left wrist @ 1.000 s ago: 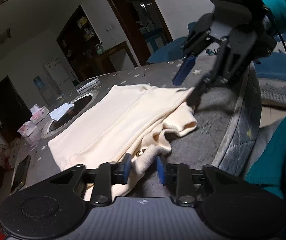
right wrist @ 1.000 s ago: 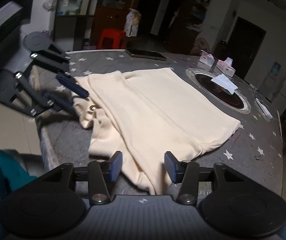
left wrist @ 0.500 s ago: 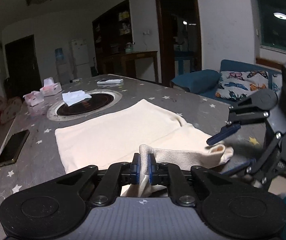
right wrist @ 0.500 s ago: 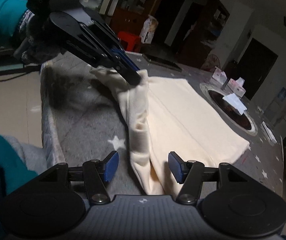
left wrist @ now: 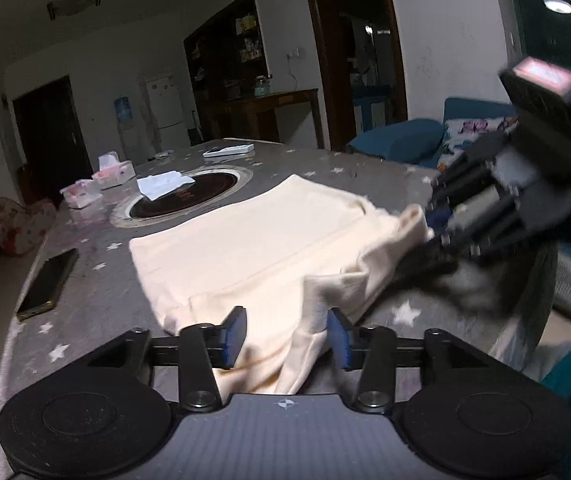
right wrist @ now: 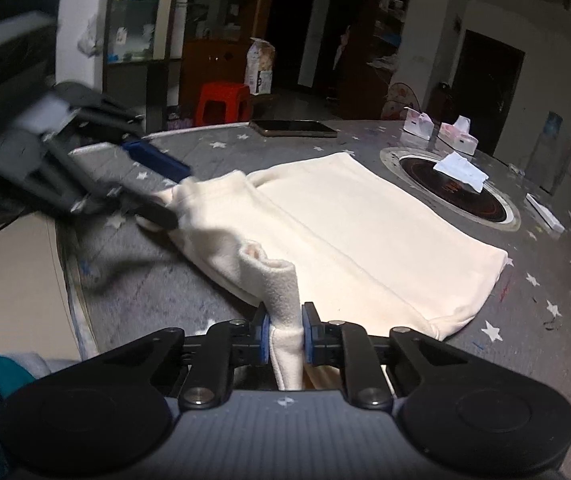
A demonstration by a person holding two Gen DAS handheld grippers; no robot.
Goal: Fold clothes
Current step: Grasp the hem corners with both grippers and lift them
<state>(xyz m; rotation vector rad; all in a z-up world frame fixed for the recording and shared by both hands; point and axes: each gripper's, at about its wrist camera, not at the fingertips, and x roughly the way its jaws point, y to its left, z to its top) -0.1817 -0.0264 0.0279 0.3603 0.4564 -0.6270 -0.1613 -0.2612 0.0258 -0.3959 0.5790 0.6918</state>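
**Cream garment half folded on the starred counter**

My right claw is closing, its blue pads pressing a thick rolled cuff of the garment between them. My left claw is opening; a loose fold of the cloth lies between its pads, but they stand clear of it. The garment is a soft, fleecy cream piece, lying mostly flat as a broad rectangle on the counter, with seams running lengthwise and its near end bunched and rumpled at the counter's edge. The counter is grey, round-edged and glossy, dotted with white stars, with a black round hob set in its middle. A dark flat phone lies beside the cloth, apart from it.
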